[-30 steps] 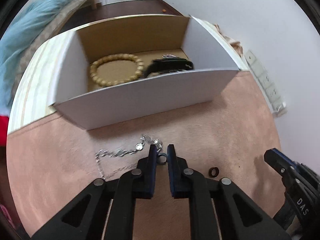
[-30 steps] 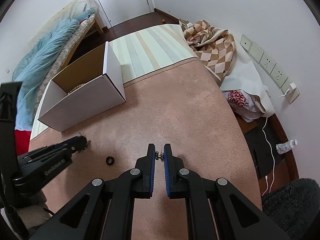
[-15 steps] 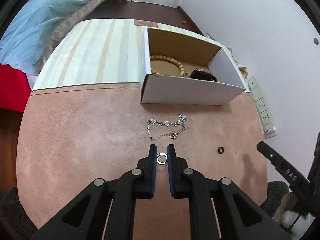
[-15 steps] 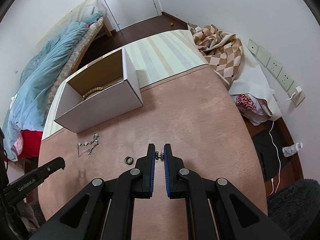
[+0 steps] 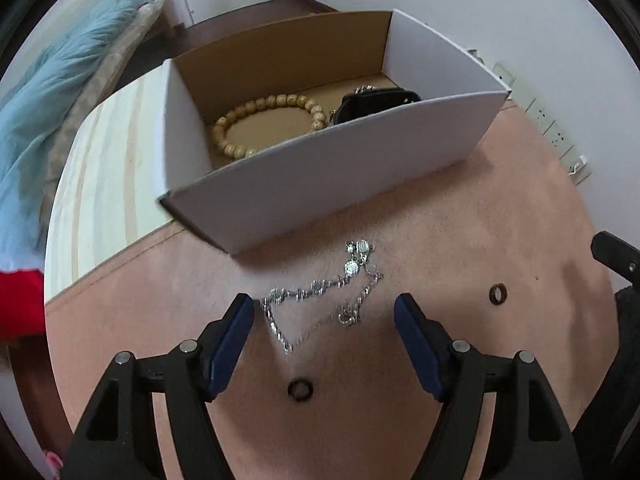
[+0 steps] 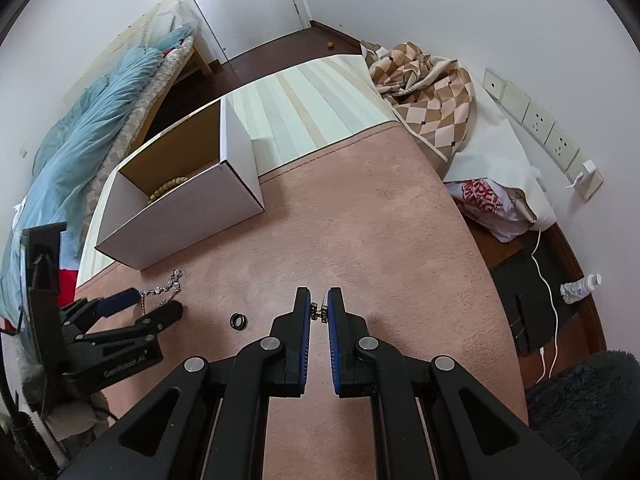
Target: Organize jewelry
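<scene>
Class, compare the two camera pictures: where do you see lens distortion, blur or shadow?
Left wrist view: the box front wall bows outward, the blue bedding at the left edge is smeared. Right wrist view: sharper, soft even light, black corners ring the picture, and the wall sockets curve along the edge.

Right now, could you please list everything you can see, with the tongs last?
Box: one, white outside, brown inside, on the pink mat.
Bead bracelet: one, tan, inside the box, left part.
Black item: one, inside the box, right part; kind unclear.
Chain necklace: one, silver, on the mat in front of the box.
Rings: two, dark, on the mat.
Pink mat: one, under everything.
Checked blanket: one, brown and cream, by the wall.
Left tongs: open, above the necklace.
Right tongs: shut on a small metal piece.
</scene>
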